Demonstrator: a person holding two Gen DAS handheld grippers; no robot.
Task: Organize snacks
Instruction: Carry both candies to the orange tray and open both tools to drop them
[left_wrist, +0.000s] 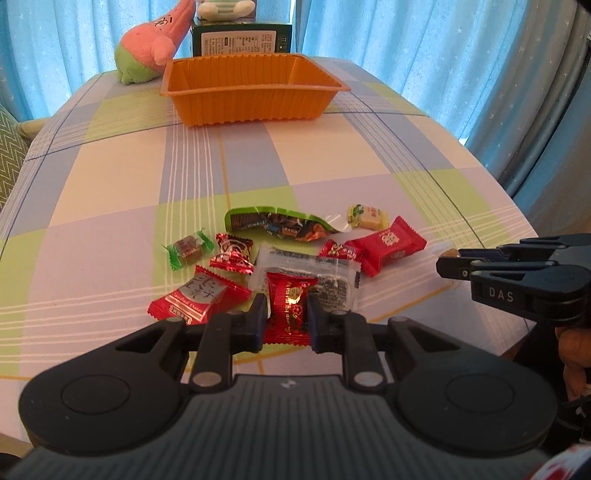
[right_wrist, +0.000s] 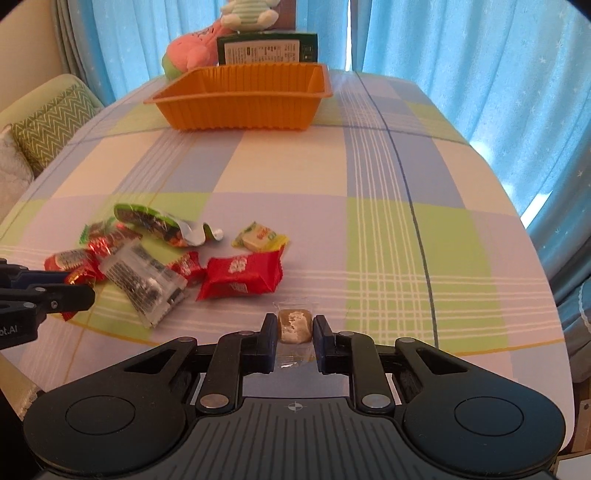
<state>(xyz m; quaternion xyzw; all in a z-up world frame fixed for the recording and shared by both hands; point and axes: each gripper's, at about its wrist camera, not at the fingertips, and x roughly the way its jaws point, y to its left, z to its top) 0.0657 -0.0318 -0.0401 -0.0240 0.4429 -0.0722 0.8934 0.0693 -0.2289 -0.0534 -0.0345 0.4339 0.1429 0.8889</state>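
Your left claw (left_wrist: 287, 317) pinches a red candy (left_wrist: 290, 306) at the near edge of the snack pile (left_wrist: 295, 251); your right claw (right_wrist: 294, 328) pinches a clear-wrapped brown sweet (right_wrist: 293, 325), set apart from the pile. Both grips sit at the wrappers' middles, likely so nothing slips on the carry. The orange tray (left_wrist: 251, 92) waits empty at the worktop's (left_wrist: 110, 177) far end. One red packet (left_wrist: 195, 299) reads "Stuffed Dates"; the right claw's side in the left view reads "DAS".

"DAS" stands in pale letters on the right gripper (left_wrist: 448, 266) at the frame's right edge. "Stuffed Dates" can be made out on a red packet (left_wrist: 197, 298) at lower left. The green box (left_wrist: 242, 40) label at top is too small to read.
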